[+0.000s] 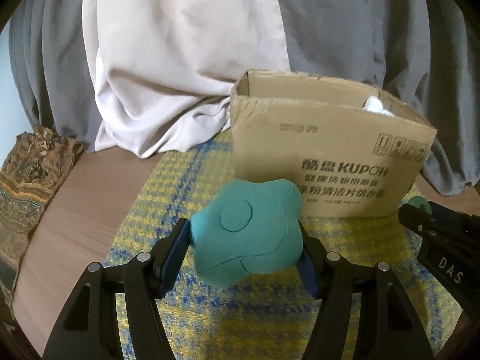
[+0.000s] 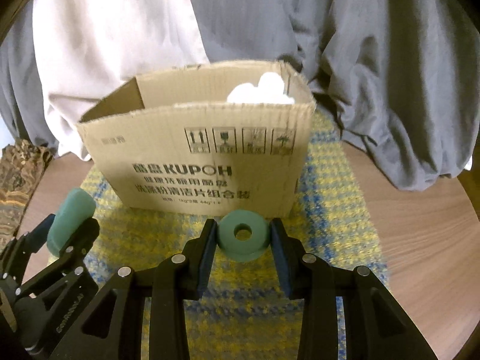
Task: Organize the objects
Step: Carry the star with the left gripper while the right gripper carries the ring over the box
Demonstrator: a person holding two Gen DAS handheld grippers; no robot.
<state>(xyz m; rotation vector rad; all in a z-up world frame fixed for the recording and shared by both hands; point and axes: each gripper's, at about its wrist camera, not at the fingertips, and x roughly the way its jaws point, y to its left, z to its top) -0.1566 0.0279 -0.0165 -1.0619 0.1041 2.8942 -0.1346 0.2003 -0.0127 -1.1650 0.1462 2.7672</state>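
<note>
My left gripper (image 1: 244,237) is shut on a teal flower-shaped cushion (image 1: 247,231) and holds it above the mat in front of an open cardboard box (image 1: 327,156). My right gripper (image 2: 243,235) is shut on a teal foam ring (image 2: 243,234) just in front of the same box (image 2: 204,162). In the right wrist view the left gripper (image 2: 64,228) shows at the left with the cushion (image 2: 70,219) in it. A white object (image 2: 261,91) lies inside the box at its right end.
The box stands on a yellow and blue woven mat (image 2: 327,198) on a brown wooden table (image 2: 420,225). Grey and white curtains (image 1: 186,60) hang behind. A patterned cloth (image 1: 27,174) lies at the table's left edge.
</note>
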